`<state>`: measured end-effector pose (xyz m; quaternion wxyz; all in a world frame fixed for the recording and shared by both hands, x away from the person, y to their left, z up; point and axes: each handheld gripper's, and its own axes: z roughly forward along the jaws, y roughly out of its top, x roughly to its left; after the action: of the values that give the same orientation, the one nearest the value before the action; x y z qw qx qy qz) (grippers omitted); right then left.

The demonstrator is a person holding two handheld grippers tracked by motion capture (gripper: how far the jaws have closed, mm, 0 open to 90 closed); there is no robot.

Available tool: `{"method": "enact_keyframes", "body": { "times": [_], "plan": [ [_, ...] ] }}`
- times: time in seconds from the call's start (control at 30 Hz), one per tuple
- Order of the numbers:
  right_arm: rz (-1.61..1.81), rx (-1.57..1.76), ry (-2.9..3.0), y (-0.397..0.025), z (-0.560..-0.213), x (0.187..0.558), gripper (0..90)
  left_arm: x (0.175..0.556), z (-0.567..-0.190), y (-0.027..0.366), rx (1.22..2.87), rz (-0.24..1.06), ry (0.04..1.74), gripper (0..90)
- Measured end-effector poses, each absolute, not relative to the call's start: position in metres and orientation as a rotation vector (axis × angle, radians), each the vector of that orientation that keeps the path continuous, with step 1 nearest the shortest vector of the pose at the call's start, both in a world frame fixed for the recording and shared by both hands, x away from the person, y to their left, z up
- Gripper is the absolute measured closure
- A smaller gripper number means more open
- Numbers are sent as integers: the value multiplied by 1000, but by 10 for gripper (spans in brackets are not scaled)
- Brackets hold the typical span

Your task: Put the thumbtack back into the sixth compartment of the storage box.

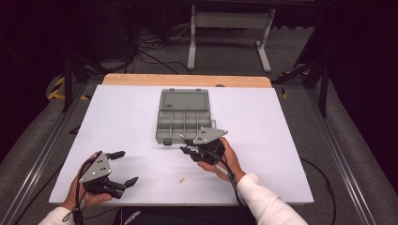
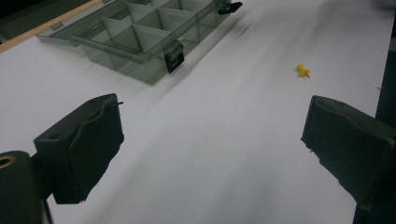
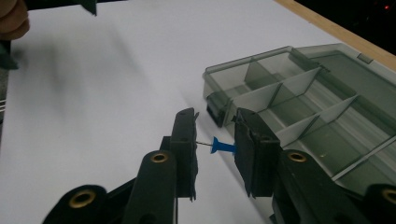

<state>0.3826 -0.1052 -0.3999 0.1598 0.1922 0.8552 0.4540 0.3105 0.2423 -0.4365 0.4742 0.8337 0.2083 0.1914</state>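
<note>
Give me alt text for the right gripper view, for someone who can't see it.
The right gripper pinches a small blue push pin crosswise between its two black jaws above a white table. Just beyond stands an open, smoky-grey clear plastic compartment box, its dividers showing.

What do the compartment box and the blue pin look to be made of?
The compartment box looks like smoky, see-through plastic with a glossy finish: its dividers show through the walls. The blue pin, clamped in the right tool, seems to have a matte plastic head and a thin, probably metal, point.
</note>
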Motion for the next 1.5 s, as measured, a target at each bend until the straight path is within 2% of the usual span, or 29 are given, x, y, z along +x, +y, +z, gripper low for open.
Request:
{"method": "enact_keyframes", "body": {
  "times": [0.7,1.5],
  "plan": [
    [1255,660,2421,-79,-404,434,700,310,-437,242,2038,458,509,57],
    [1194,737,2409,-71,-418,449,699,310,-438,242,2044,453,509,58]
  ]
}}
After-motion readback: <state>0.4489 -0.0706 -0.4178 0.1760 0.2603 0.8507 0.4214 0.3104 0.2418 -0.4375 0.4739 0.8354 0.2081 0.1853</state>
